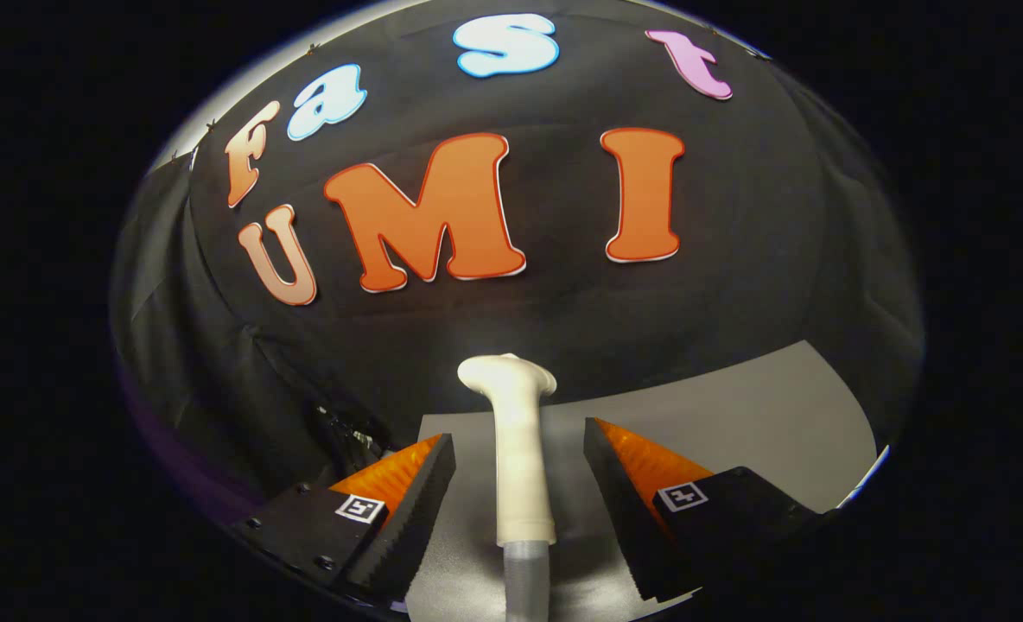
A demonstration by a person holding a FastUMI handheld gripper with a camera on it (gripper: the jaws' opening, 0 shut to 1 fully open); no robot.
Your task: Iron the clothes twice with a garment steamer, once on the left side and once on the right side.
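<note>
Between the spread fingers of the hand-held gripper [518, 510], neither touching it, a steamer [516, 449] lies on the grey counter [753, 415], its stiff, smooth handle looking light but slippery, best pinched midway, above the soft hose [526, 579].

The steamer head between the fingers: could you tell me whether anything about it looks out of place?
Nothing stands out. The steamer head lies straight on the grey table, hose attached, between the open hand-held gripper fingers, untouched.
</note>
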